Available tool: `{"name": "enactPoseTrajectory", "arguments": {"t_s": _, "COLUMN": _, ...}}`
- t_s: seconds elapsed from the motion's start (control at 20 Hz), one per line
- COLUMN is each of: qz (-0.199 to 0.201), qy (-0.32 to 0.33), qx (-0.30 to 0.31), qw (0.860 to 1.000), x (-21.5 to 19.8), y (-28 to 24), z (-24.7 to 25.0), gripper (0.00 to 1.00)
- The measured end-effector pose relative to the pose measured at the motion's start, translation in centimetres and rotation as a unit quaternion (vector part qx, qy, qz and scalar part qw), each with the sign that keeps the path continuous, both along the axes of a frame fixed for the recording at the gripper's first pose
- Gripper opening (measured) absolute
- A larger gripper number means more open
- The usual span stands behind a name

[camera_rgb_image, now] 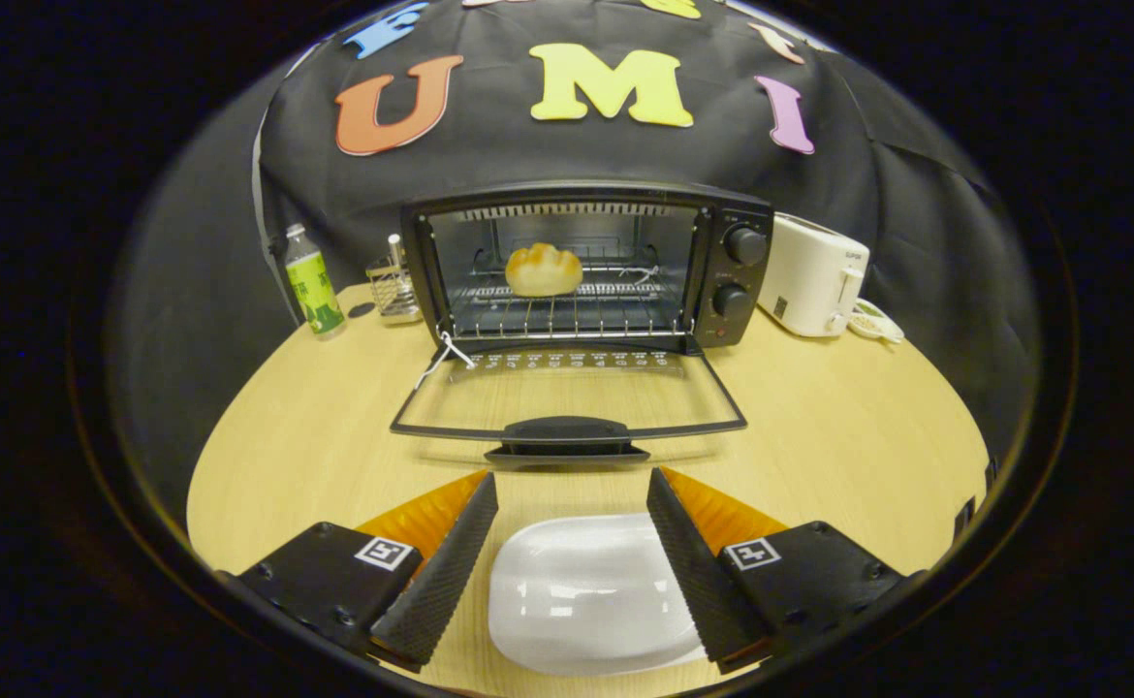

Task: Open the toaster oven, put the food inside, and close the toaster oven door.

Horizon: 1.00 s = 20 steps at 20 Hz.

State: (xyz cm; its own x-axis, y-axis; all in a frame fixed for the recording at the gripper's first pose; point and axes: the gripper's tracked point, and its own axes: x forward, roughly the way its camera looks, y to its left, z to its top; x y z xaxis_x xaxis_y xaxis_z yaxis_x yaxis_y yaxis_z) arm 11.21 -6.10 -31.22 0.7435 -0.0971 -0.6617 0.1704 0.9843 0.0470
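2 of 3 steps looked done: the toaster oven [586,267] stood open, its door [567,397] flat on the table [819,436], bread roll [543,269] on the rack. The gripper [572,485] hovered spread and empty above a white plate [586,591]. Closing remained.

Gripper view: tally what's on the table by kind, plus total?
Appliances: 2 (black toaster oven with its door down, white slot toaster)
Food: 1 (golden bread roll on the oven rack)
Dishes: 2 (white plate between the open gripper fingers, small dish by the toaster)
Bottles: 1 (green-label bottle)
Wire racks: 1 (small wire holder)
Total: 7
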Motion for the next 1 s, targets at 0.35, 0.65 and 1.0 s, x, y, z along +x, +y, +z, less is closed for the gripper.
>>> {"name": "enactPoseTrajectory", "arguments": {"t_s": 0.35, "qz": -0.003, "qy": 0.047, "qx": 0.007, "qw": 0.999, "x": 1.5, "y": 0.1, "z": -2.9, "gripper": 1.00}}
{"name": "enactPoseTrajectory", "arguments": {"t_s": 0.65, "qz": -0.017, "qy": 0.043, "qx": 0.016, "qw": 0.999, "x": 2.6, "y": 0.1, "z": -2.7, "gripper": 1.00}}
{"name": "enactPoseTrajectory", "arguments": {"t_s": 1.0, "qz": -0.013, "qy": 0.028, "qx": -0.007, "qw": 0.999, "x": 3.6, "y": -0.1, "z": -1.6, "gripper": 1.00}}
